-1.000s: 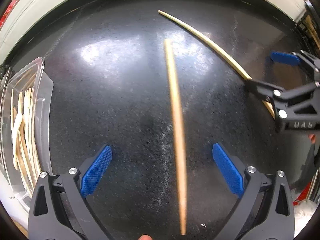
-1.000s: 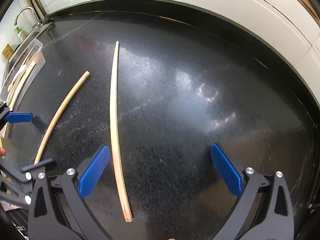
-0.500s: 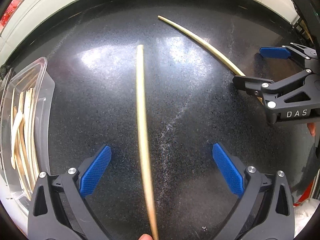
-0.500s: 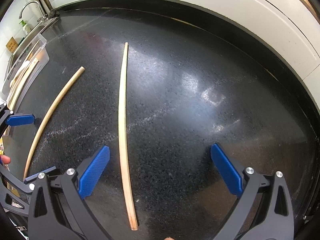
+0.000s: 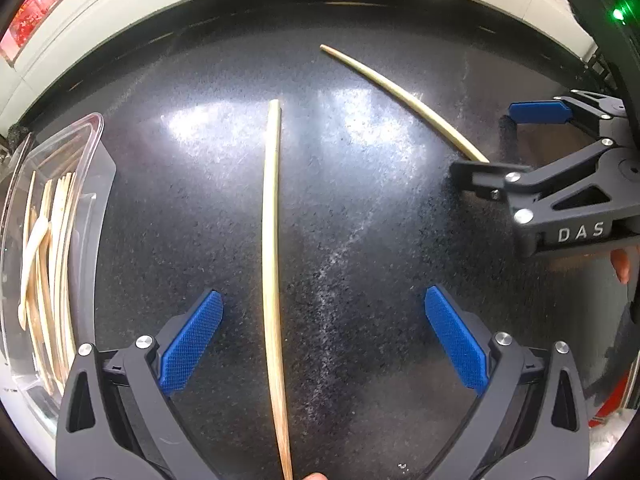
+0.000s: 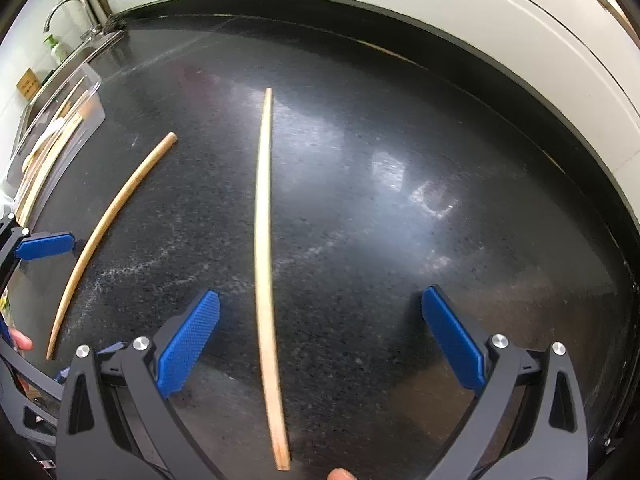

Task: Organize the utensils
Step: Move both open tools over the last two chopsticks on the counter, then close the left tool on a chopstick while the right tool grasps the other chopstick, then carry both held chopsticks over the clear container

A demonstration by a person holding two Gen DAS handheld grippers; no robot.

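Both grippers [image 5: 323, 336] [image 6: 319, 342] spread wide w/ nothing held; thin stiff light chopsticks [image 5: 272, 240] [image 6: 264, 248] prob best pinched mid-length, easily rolled on slick countertop [image 5: 360, 200].

Left wrist view: looks forward along the left tongs [image 5: 322, 340] from low and close over the black bench [image 5: 360, 220], facing the back edge and white wall. Clear tray [image 5: 96, 184] at the bench's left edge sits at frame left; right tongs [image 5: 516, 142] enter from frame right.

Right wrist view: same low, close pose along the right tongs [image 6: 320, 340], also facing the back edge — the bench [image 6: 400, 200] fills most of the frame. Left tongs [image 6: 44, 245] show at frame left, tray [image 6: 86, 92] far left.

Shared: both chopsticks — left chopstick [image 5: 272, 240] [image 6: 108, 220], right chopstick [image 5: 404, 98] [image 6: 264, 240] — tray, mid-bench.
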